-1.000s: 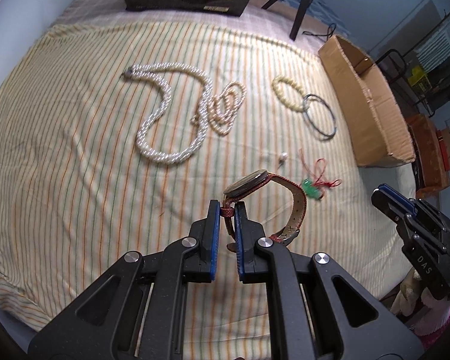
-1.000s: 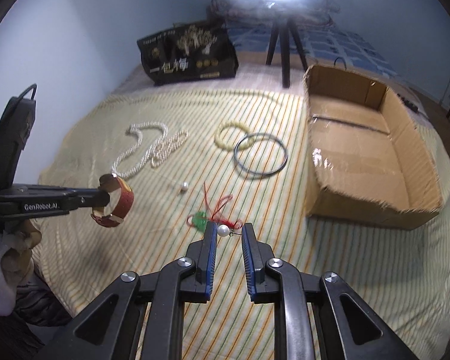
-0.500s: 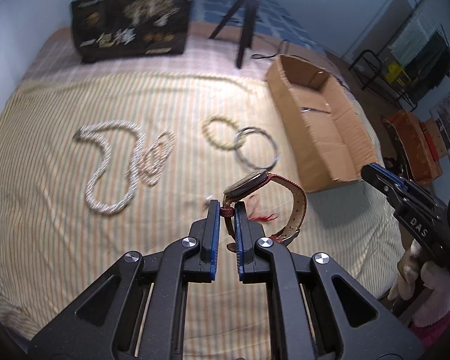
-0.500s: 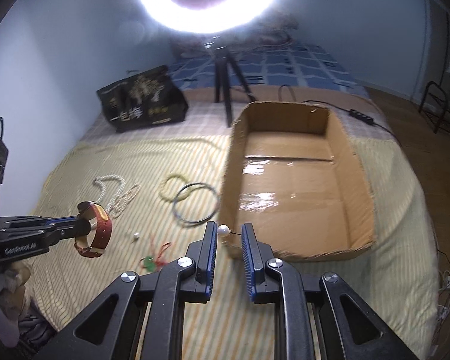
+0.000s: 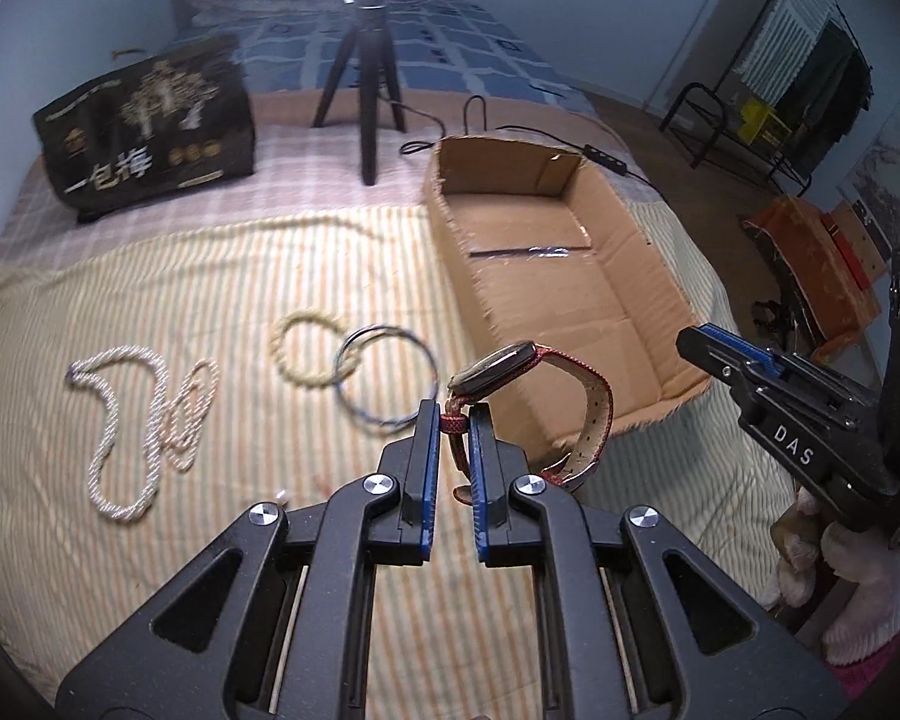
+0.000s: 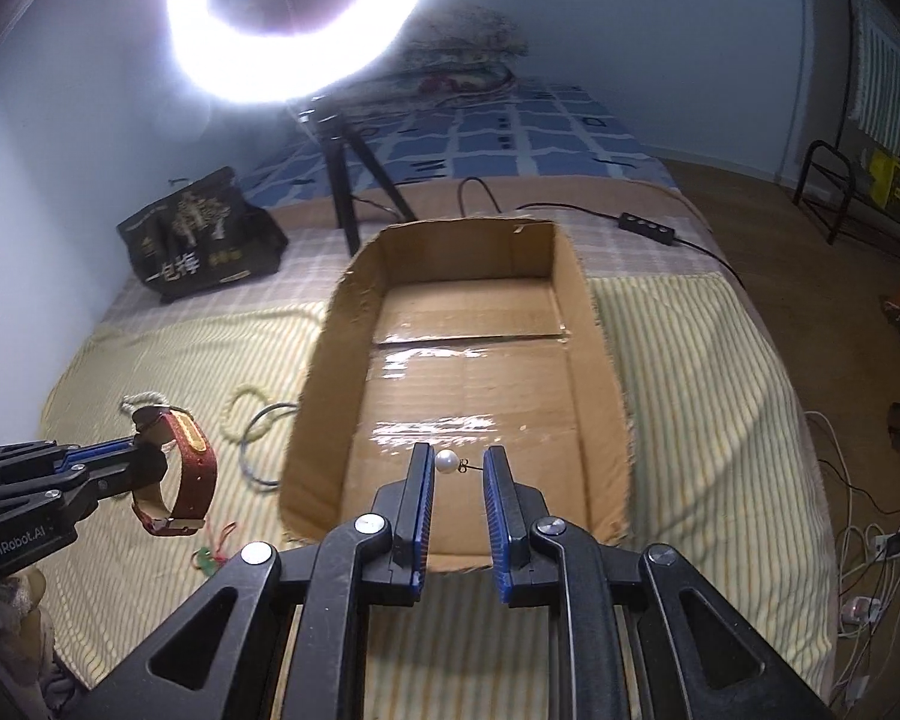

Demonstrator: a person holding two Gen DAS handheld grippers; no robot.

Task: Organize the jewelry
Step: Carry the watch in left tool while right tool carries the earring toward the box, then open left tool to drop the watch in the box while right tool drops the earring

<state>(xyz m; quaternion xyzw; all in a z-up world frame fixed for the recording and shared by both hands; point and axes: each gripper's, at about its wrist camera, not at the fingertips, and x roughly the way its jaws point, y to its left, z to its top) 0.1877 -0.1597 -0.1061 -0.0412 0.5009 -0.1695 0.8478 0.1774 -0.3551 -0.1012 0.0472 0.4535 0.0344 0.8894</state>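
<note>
My left gripper [image 5: 453, 414] is shut on the red strap of a wristwatch [image 5: 561, 384] and holds it in the air beside the near left corner of an open cardboard box [image 5: 678, 300]. The watch [image 6: 180, 474] and left gripper [image 6: 144, 456] also show in the right wrist view. My right gripper [image 6: 457, 463] is shut on a pearl earring [image 6: 447, 460] by its pin and holds it above the near end of the box [image 6: 324, 360]. A pearl necklace [image 5: 126, 414], a bead bracelet [image 5: 303, 348] and a thin bangle [image 5: 387, 378] lie on the striped cloth.
A red-and-green charm [image 6: 210, 555] and a loose pearl [image 5: 281, 498] lie on the cloth. A black gift bag [image 5: 150, 132] and a tripod [image 5: 366, 72] stand at the back. A power strip [image 6: 648, 222] and cable lie behind the box.
Both grippers have moved right towards the box. The right gripper with the pearl earring now hangs over the box's near end; the left carried the watch to the box's corner.
</note>
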